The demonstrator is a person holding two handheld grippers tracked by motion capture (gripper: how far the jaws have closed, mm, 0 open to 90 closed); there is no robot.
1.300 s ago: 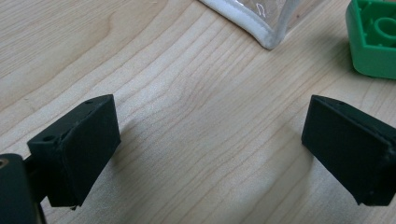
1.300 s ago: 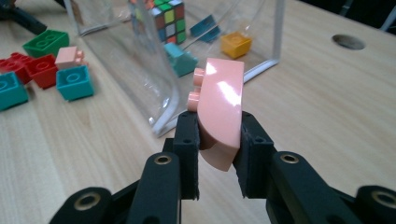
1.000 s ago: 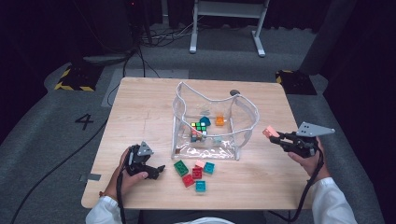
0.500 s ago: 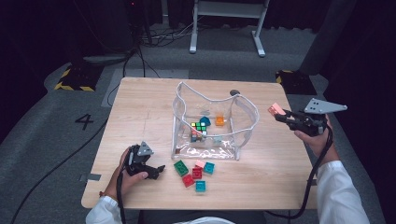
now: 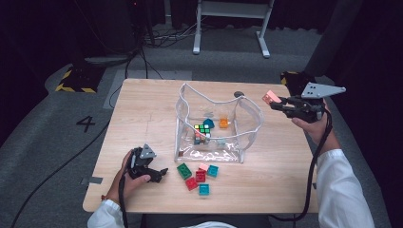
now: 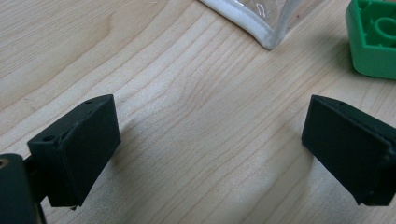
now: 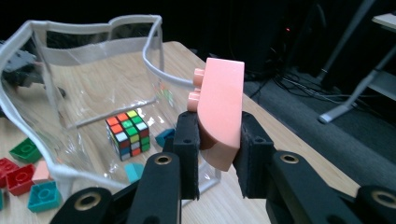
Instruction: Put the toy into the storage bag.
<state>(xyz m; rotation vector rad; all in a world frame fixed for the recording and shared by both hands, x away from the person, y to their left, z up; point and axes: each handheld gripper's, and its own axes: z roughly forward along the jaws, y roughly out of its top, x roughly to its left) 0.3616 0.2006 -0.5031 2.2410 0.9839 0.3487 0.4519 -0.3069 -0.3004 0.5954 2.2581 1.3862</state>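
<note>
A clear pouch with a white rim (image 5: 216, 122) stands open in the middle of the table, holding a Rubik's cube (image 5: 201, 131), an orange brick (image 5: 223, 123) and a teal piece. My right gripper (image 5: 276, 103) is raised just right of the pouch's rim, shut on a pink brick (image 5: 271, 97). In the right gripper view the pink brick (image 7: 219, 112) is pinched upright, above and beside the pouch (image 7: 88, 74) and the cube (image 7: 127, 134). My left gripper (image 5: 159, 172) rests open on the wood at the front left; its open jaws frame bare table, with a green brick (image 6: 373, 39) beyond.
Loose green, red, teal and pink bricks (image 5: 198, 173) lie in front of the pouch. A small dark round mark (image 5: 239, 94) sits on the table behind the pouch. The table's right edge (image 5: 304, 156) runs below my right hand. Dark floor and cables surround the table.
My right gripper has carried the pink brick up and back-left, from the table's right side to beside the pouch's rim. The left gripper has stayed put.
</note>
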